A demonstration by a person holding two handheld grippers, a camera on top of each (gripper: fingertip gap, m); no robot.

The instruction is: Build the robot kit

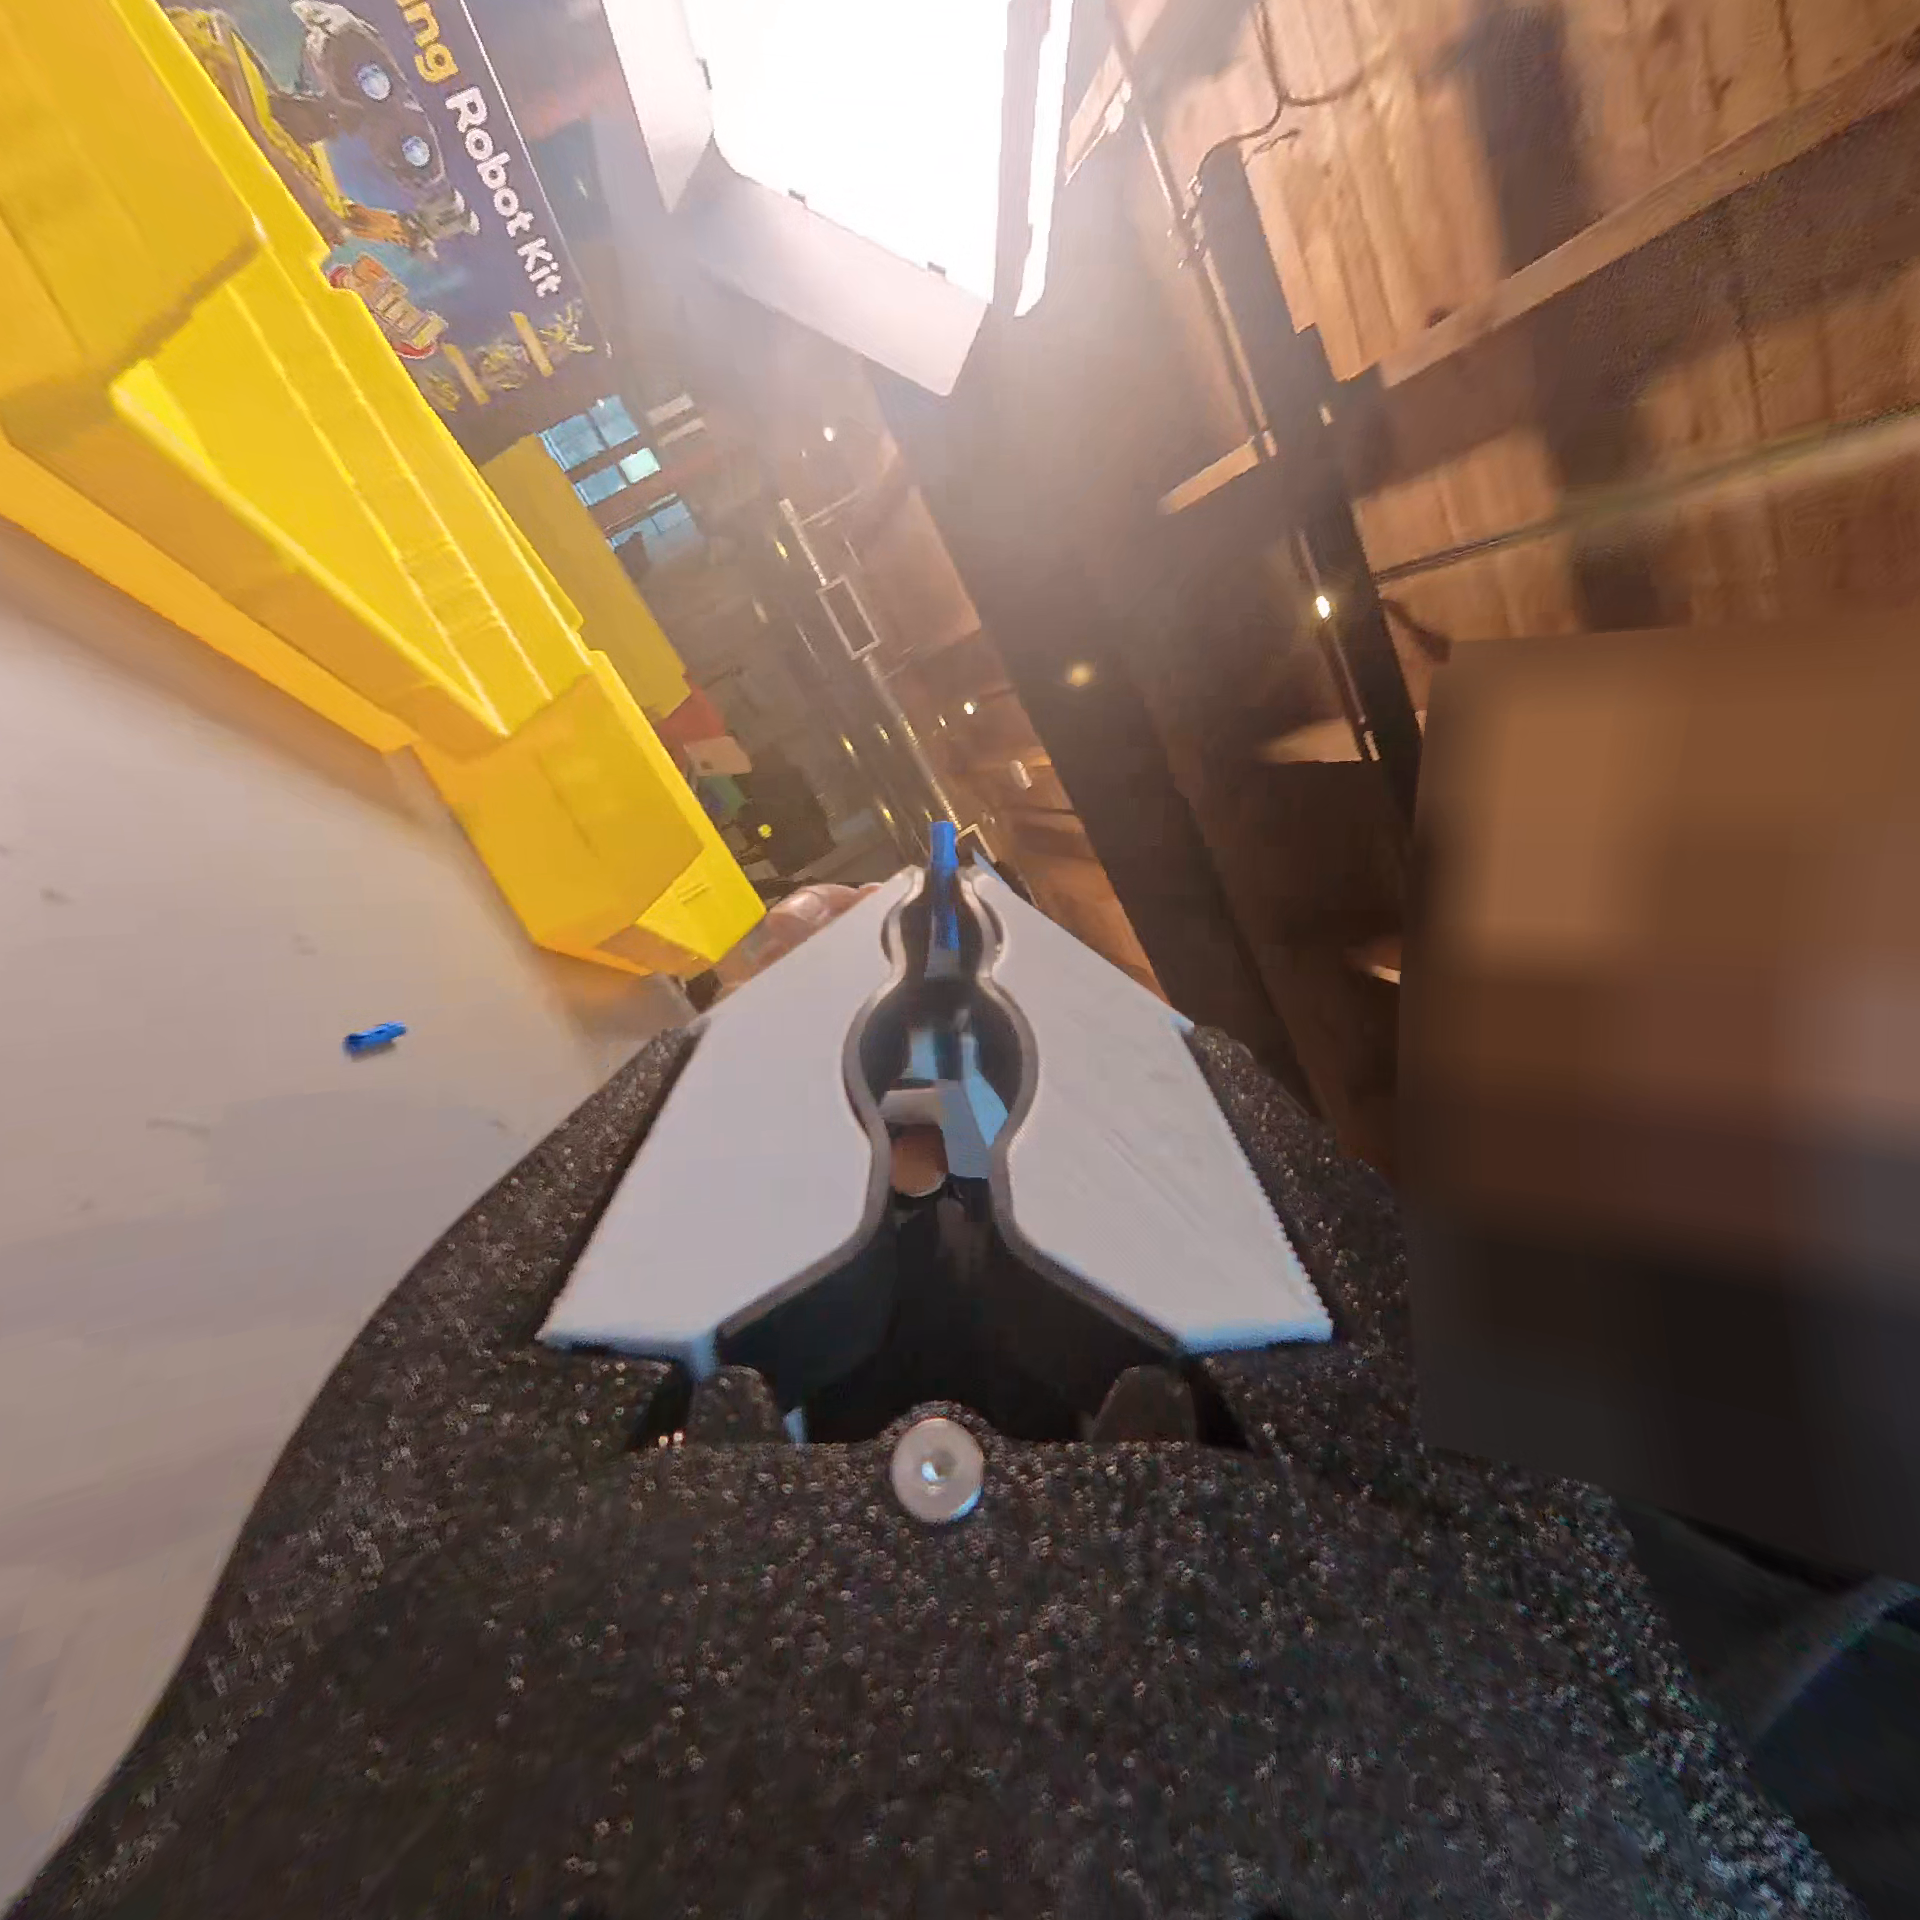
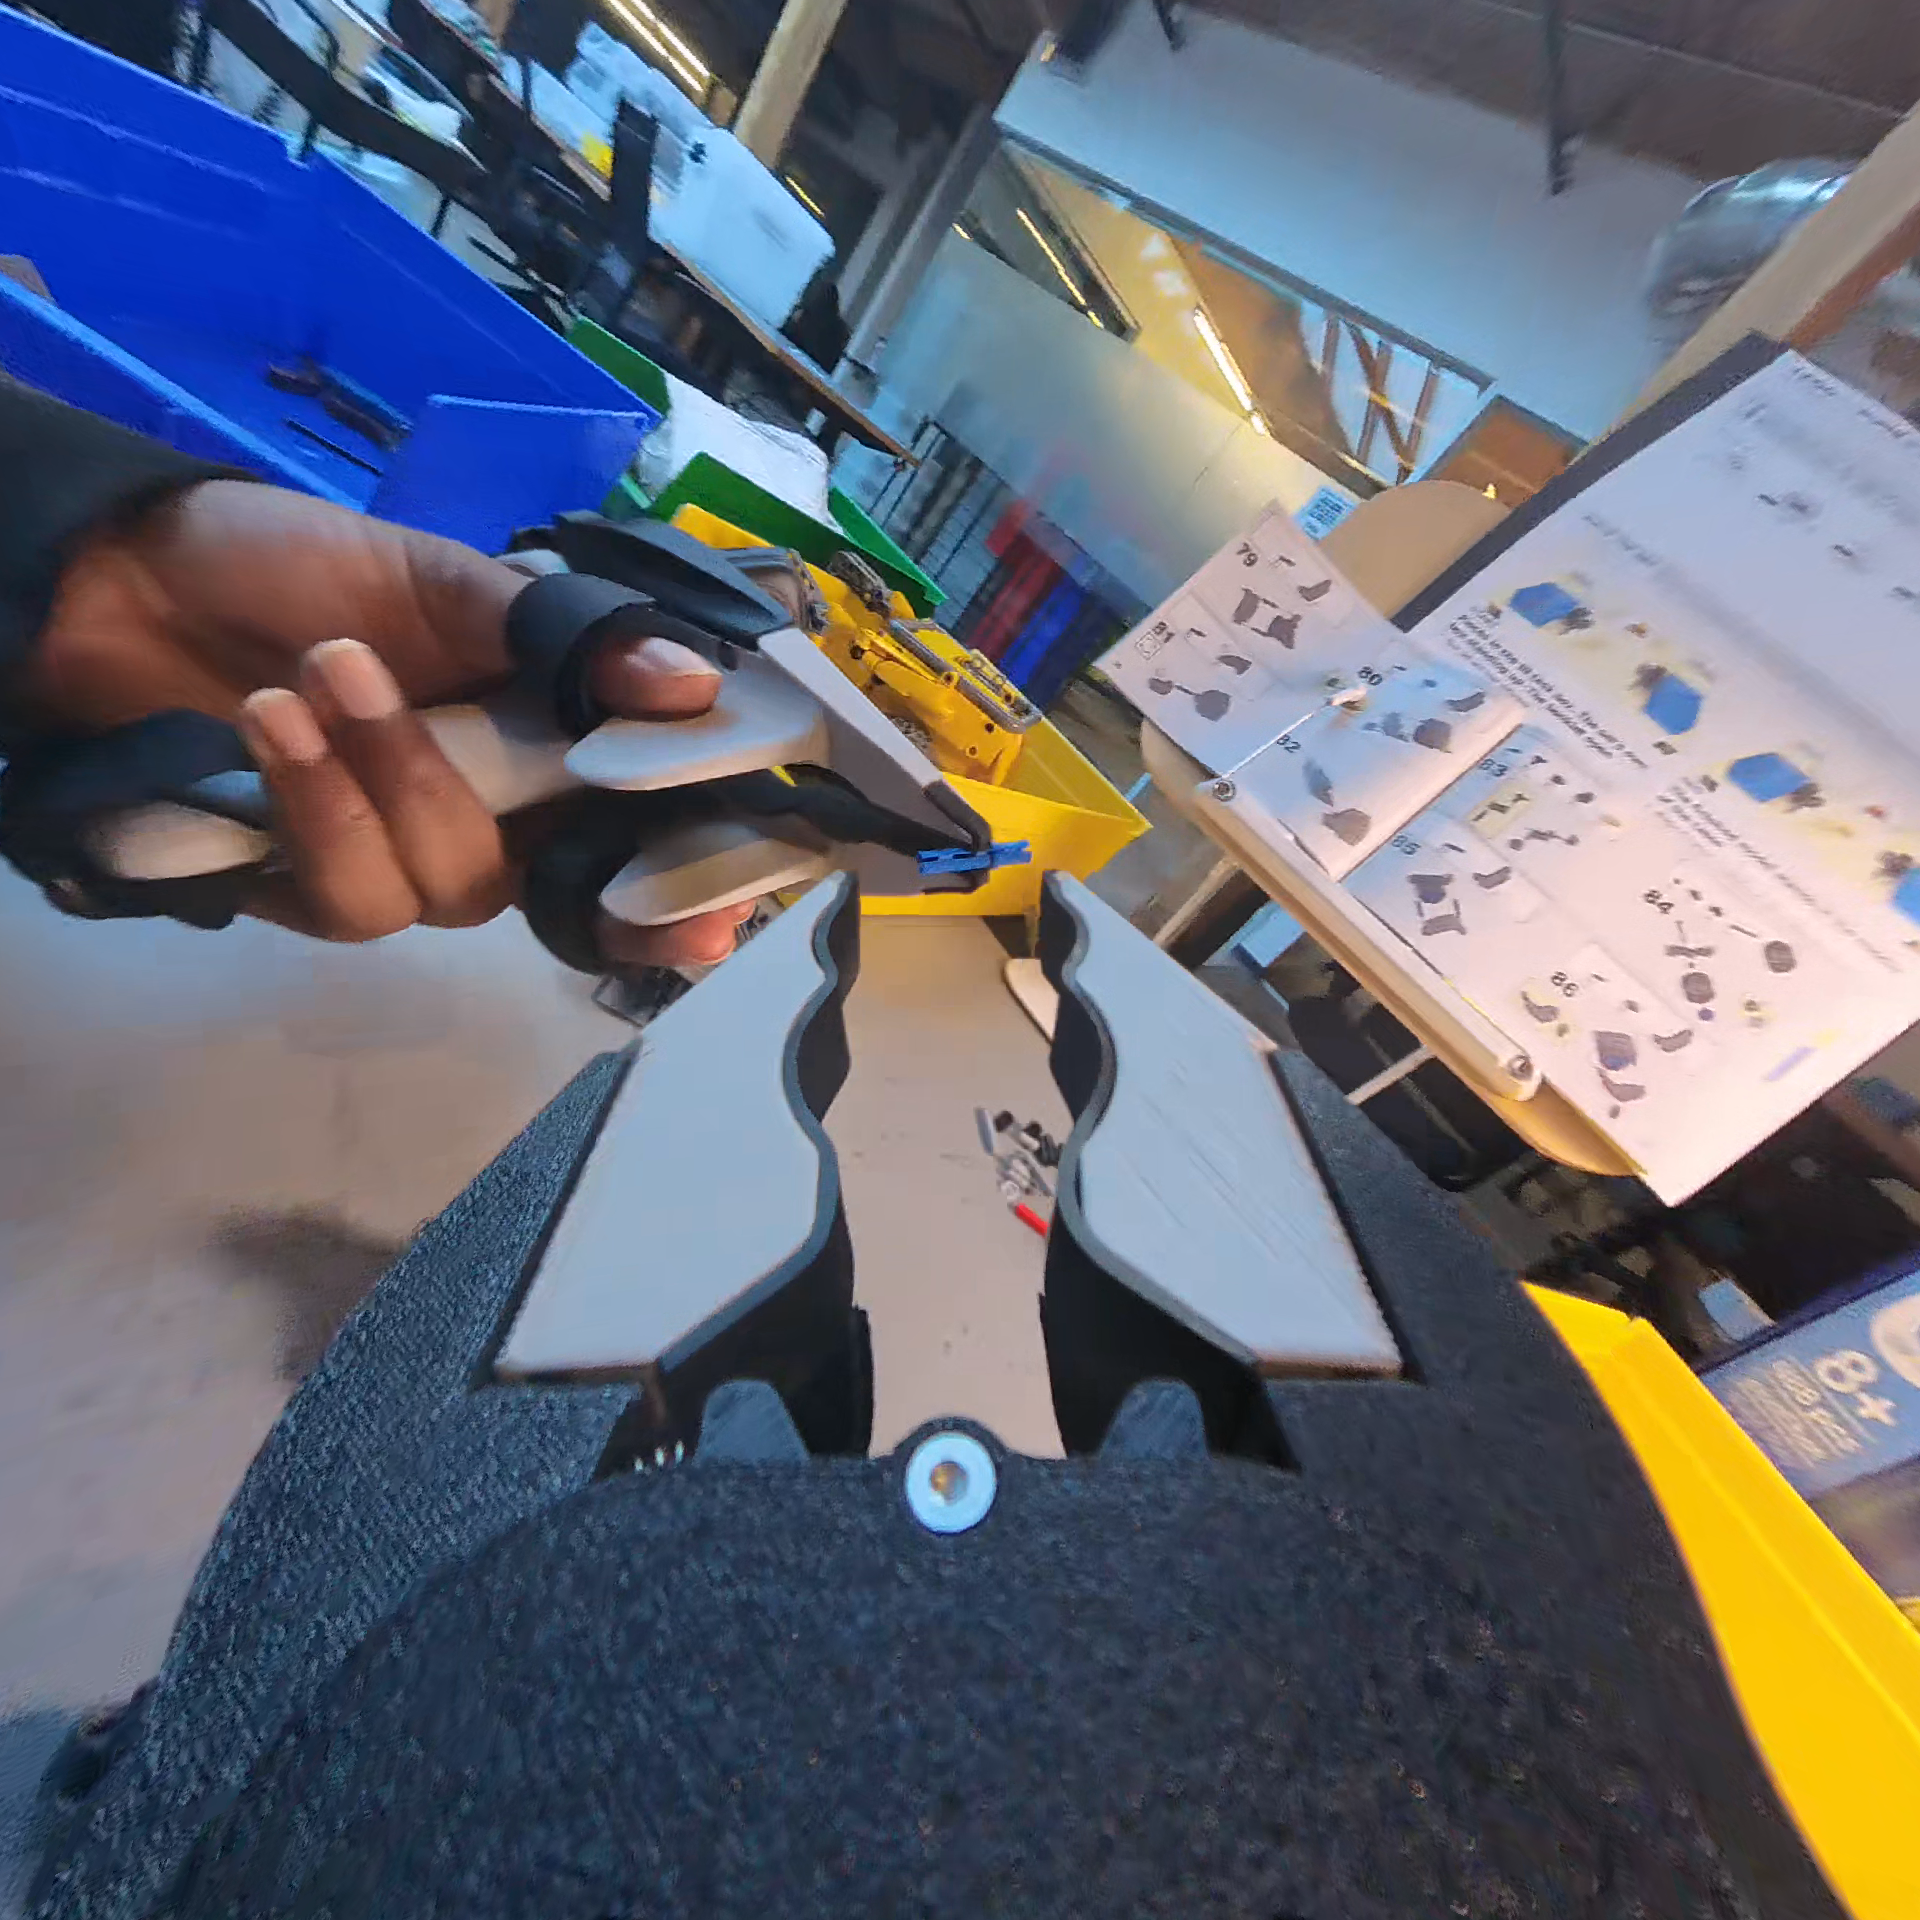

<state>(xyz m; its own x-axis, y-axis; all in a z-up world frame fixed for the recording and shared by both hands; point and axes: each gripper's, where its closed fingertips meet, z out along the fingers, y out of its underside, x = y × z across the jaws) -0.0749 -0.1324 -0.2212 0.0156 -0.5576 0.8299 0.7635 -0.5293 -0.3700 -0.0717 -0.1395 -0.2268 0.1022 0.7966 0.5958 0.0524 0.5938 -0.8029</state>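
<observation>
Small parts (image 2: 1023, 1158) between right hand-held gripper (image 2: 948, 914) fingers too small to identify (partly hidden); blue bin (image 2: 260, 291) cut off.

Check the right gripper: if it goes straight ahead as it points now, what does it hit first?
Probably the left gripper and the blue pin it clamps, sitting just past the right gripper and its open fingertips. Beyond that is the yellow bin. Depth is unclear, so it may pass below the pin.

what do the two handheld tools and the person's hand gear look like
Both tools have two flat light-grey fingers with wavy black-edged inner rims, set in a black speckled foam-like body with a silver centre screw. The left tool has pale grey handles and black finger straps. The person wears a dark sleeve.
</observation>
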